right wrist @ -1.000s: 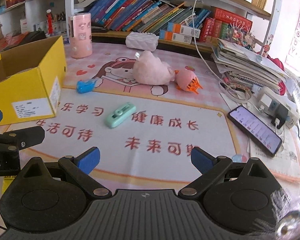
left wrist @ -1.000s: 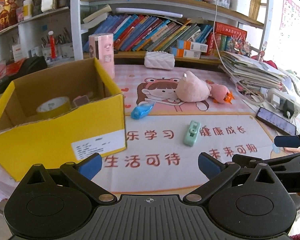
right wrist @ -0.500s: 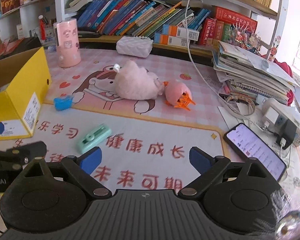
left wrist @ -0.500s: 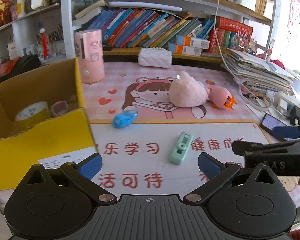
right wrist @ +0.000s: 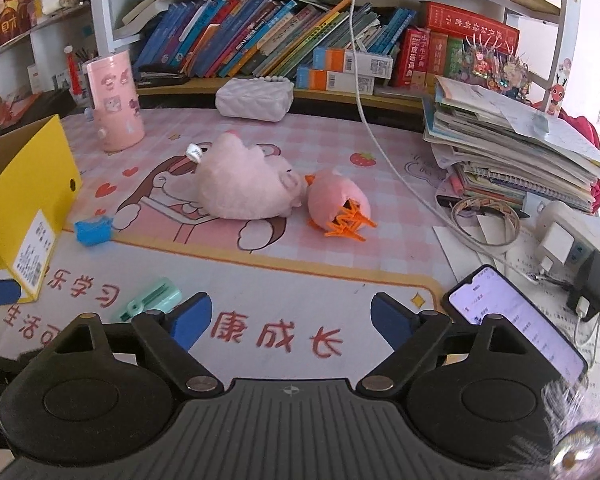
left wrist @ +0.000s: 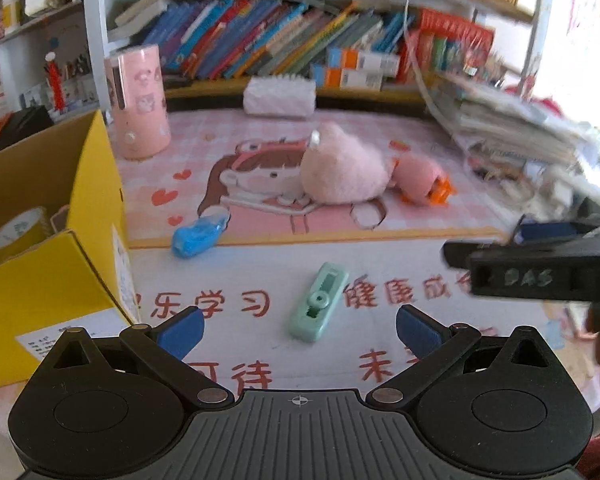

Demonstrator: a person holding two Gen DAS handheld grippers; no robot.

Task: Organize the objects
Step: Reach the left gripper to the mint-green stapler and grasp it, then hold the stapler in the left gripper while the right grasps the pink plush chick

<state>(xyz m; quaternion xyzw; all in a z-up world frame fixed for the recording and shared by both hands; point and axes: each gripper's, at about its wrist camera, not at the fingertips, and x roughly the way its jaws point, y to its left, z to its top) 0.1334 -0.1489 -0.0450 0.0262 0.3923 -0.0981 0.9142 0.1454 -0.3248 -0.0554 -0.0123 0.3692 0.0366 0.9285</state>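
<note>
On the counter's printed mat, straight ahead of our left tongs, lies the mint-green correction tape, its long axis running away from us and tipped slightly to the right. Both tongs are spread wide and hold nothing. From our right tongs, the same dispenser sits off to the left, just beside the left fingertip and lying crosswise, so we judge the left hand the nearer and better lined up. A pinch across its narrow width looks the likely move. The yellow box stands open to the left, well apart from the dispenser, with a tape roll already inside. A blue dispenser, pink plush and smaller plush chick lie beyond.
</note>
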